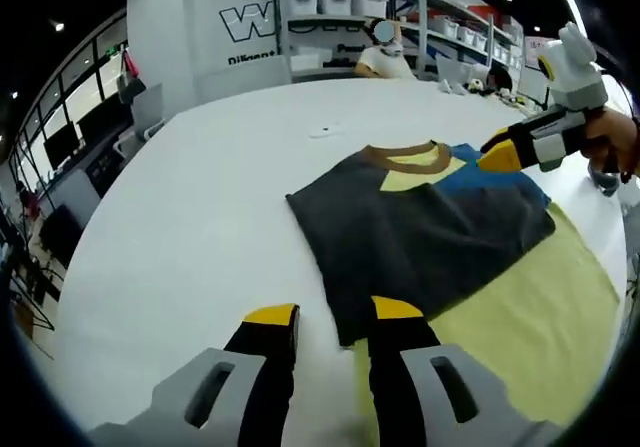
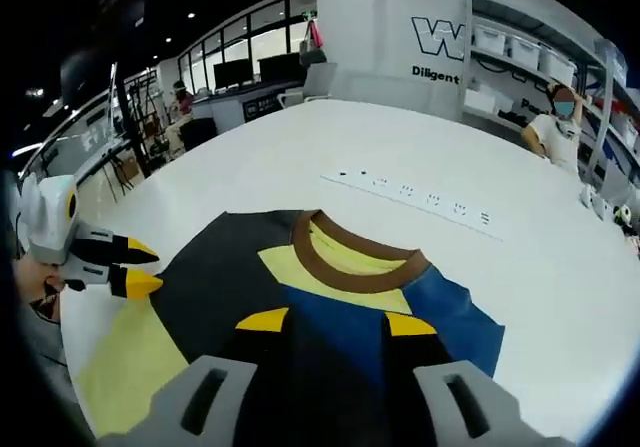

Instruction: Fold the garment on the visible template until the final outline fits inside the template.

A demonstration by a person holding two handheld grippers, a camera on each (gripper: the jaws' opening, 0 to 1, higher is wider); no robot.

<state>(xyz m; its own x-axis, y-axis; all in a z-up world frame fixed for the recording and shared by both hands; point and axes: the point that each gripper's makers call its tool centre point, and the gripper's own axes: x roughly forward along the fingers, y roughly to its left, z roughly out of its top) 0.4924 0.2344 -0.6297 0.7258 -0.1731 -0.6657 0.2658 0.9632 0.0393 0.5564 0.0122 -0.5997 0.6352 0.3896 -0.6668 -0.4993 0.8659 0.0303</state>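
A T-shirt point(image 1: 420, 232) in dark grey with a blue panel, a yellow chest patch and a brown collar point(image 1: 405, 155) lies flat on a pale yellow template point(image 1: 540, 307) on the white table. My left gripper point(image 1: 333, 313) stands open at the shirt's near hem corner, its right jaw over the cloth edge. My right gripper point(image 1: 497, 155) comes in from the right at the blue shoulder. In the right gripper view it point(image 2: 336, 322) is open above the shirt point(image 2: 330, 307), just below the collar point(image 2: 355, 262). The left gripper point(image 2: 143, 267) shows at the left by the template point(image 2: 130, 357).
The white table point(image 1: 200, 197) stretches wide to the left and beyond the shirt. A small printed strip point(image 2: 420, 197) lies past the collar. Shelves with white bins point(image 1: 340, 7) and a seated person point(image 2: 553, 127) are behind the far edge.
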